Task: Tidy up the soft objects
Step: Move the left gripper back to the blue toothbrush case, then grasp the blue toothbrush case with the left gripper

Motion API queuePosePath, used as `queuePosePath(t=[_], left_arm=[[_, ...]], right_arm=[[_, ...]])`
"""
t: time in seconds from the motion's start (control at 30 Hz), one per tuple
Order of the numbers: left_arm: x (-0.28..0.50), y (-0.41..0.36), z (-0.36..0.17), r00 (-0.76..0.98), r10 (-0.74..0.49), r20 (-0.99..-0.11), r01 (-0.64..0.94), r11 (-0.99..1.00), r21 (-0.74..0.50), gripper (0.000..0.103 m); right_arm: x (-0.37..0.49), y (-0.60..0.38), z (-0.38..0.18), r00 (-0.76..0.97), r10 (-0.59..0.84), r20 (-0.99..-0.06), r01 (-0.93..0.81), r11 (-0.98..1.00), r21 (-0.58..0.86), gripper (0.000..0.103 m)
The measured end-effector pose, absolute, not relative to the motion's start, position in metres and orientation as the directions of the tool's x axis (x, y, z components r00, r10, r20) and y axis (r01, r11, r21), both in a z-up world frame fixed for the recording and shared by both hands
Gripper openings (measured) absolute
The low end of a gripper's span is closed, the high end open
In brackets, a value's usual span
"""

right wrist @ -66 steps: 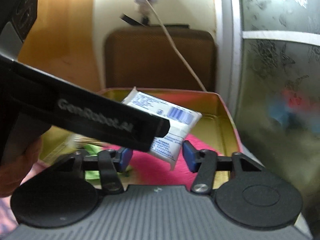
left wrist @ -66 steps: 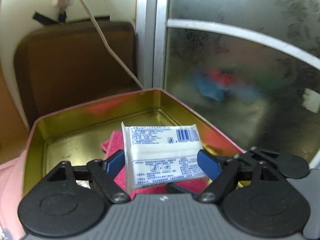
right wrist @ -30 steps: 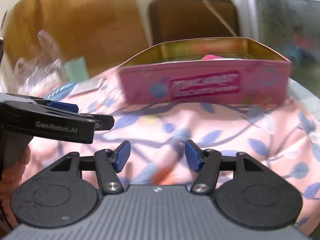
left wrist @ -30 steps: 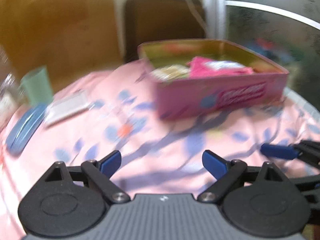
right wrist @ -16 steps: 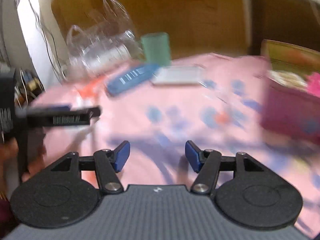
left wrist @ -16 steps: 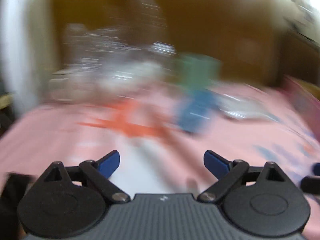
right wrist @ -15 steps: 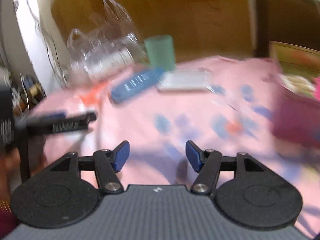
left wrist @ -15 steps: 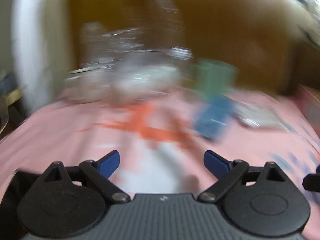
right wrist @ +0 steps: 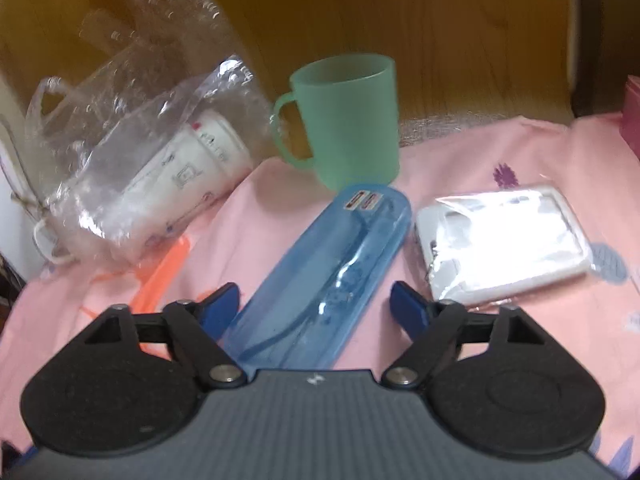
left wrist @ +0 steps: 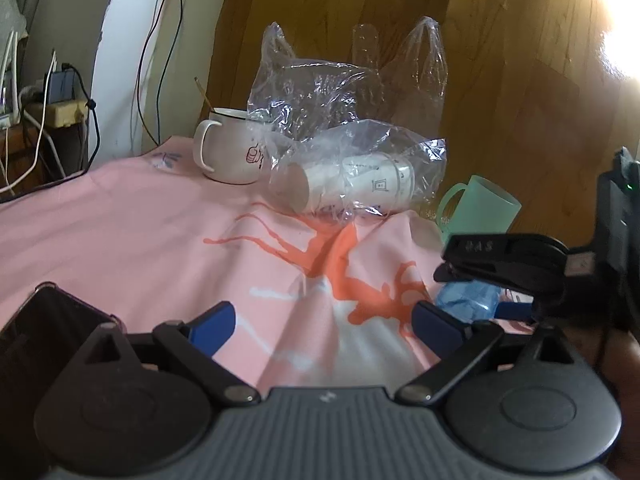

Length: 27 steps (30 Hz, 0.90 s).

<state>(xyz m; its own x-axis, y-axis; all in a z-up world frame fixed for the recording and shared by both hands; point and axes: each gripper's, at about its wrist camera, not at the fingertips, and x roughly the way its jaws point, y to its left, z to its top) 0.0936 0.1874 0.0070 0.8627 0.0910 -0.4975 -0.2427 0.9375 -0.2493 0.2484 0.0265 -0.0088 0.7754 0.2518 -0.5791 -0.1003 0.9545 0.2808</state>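
Note:
My right gripper point(right wrist: 314, 304) hangs low over the pink flowered cloth point(right wrist: 500, 152), its jaws closing. A long blue see-through case point(right wrist: 340, 256) lies between them, and the pads stand off it. Beside it on the right lies a flat white packet in clear wrap point(right wrist: 504, 240). My left gripper point(left wrist: 324, 326) is open and still widening, with only bare cloth point(left wrist: 140, 232) between its fingers. In the left wrist view the right gripper's black finger point(left wrist: 504, 258) reaches in from the right over the blue case point(left wrist: 468, 300).
A clear plastic bag of paper cups point(left wrist: 352, 184) lies at the back, a white mug point(left wrist: 228, 152) to its left and a green mug point(right wrist: 352, 116) to its right. A dark flat object point(left wrist: 48, 320) sits by my left finger. The pink tin's corner point(right wrist: 632, 116) shows far right.
The left gripper, shut on a white tissue pack over the tin earlier, is now empty. Both grippers have swung away from the pink tin to the table's left side, and the right now straddles the blue case.

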Motion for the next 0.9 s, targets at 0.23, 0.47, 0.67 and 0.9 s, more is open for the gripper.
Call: queuePosePath(t=[0.23,0.47,0.67,0.9], left_arm=[[0.091,0.183,0.008,0.873,0.023,-0.486,-0.173,0.948,-0.266,0.099],[0.085,0.147,0.011,0.850,-0.274,-0.451,0.161,0.949,-0.273,0.100],[0.074,0.081,0.012,0.683,-0.532,-0.500,0.443,0.846,-0.296,0.101],[0.071,0.008,0.015,0.584,-0.606,-0.540,0.555,0.783,-0.279,0.101]], right_arm=[[0.195,-0.010,-0.006,0.699,0.407,-0.589,-0.306,0.913,0.269,0.058],[0.089,-0.103,-0.011,0.608,0.527,-0.594,-0.514,0.831,0.211,0.058],[0.017,-0.191,-0.020,0.686,0.456,-0.567,-0.443,0.880,0.172,0.069],[-0.042,-0.232,-0.037,0.818,0.312,-0.482,-0.271,0.950,0.156,0.073]])
